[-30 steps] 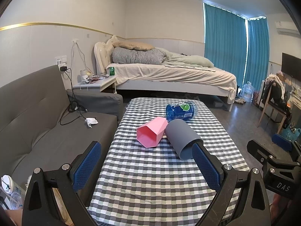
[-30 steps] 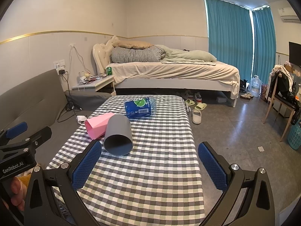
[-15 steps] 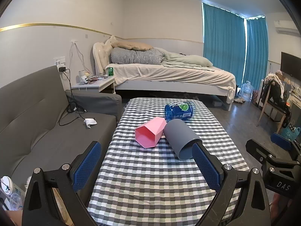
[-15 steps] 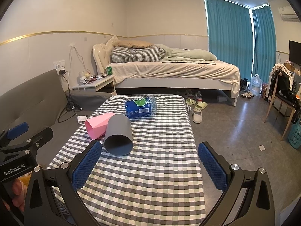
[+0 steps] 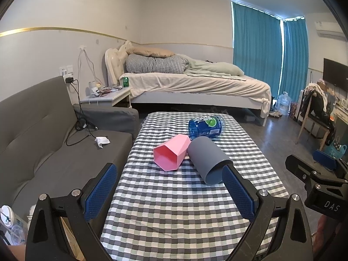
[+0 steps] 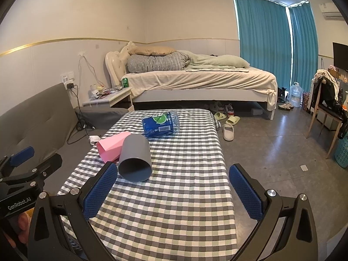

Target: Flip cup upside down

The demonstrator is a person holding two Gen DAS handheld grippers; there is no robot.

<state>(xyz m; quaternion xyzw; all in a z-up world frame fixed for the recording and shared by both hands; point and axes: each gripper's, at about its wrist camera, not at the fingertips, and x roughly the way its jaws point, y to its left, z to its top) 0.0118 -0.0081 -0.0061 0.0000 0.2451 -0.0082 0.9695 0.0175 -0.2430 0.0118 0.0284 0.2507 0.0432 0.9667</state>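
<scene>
**Little has moved; both claws wait short of the cups**

Over the last second the views barely shift: the left claw [image 5: 169, 192] has edged slightly nearer, spread wide and empty. On the checked counter [image 5: 184, 213] the pink cup [image 5: 170, 155] lies on its side, touching the grey cup [image 5: 206, 159] to its right, also toppled, mouth toward the cameras; a blue bottle [image 5: 206, 126] lies behind. The right claw [image 6: 173, 192] is likewise agape, holding nothing. The flip has seemingly not begun.

Matt grey cup [image 6: 135, 158], smooth pink cup [image 5: 171, 154], checked cloth table cover [image 6: 174, 206], glossy plastic bottle [image 6: 161, 125]
</scene>
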